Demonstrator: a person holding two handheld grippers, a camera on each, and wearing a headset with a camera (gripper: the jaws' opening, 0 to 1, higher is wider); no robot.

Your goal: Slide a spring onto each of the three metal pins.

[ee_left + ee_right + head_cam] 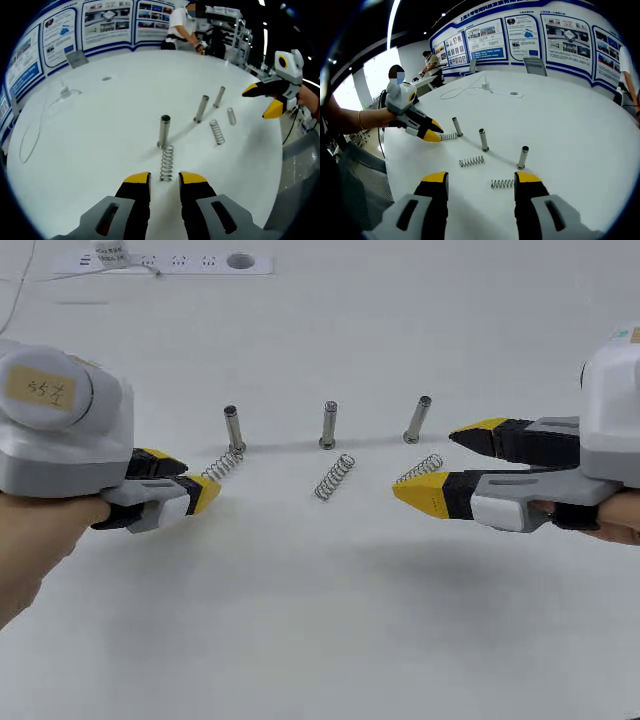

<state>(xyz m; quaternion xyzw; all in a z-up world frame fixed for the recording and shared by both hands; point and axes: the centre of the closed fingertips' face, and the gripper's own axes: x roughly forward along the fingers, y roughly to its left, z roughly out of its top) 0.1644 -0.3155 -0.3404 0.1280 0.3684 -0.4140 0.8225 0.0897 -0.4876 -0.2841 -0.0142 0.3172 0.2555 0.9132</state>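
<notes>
Left gripper [203, 480] level, jaws narrow — right gripper [422, 462] level, jaws wide, near spring [502, 183].

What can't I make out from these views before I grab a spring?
Head view: near end of the left spring meets the left gripper; contact unclear.
Right gripper view: the right spring ends at a fingertip of the right gripper; touching unclear.
Pins: fixed or loose, too small to tell.

A tan sticker [40, 388] on the housing of the left gripper [202, 482] carries a few handwritten marks, too scrawled to read with certainty. The blue-and-white wall posters [530, 37] bear headings and printed columns, all too small to make out.
</notes>
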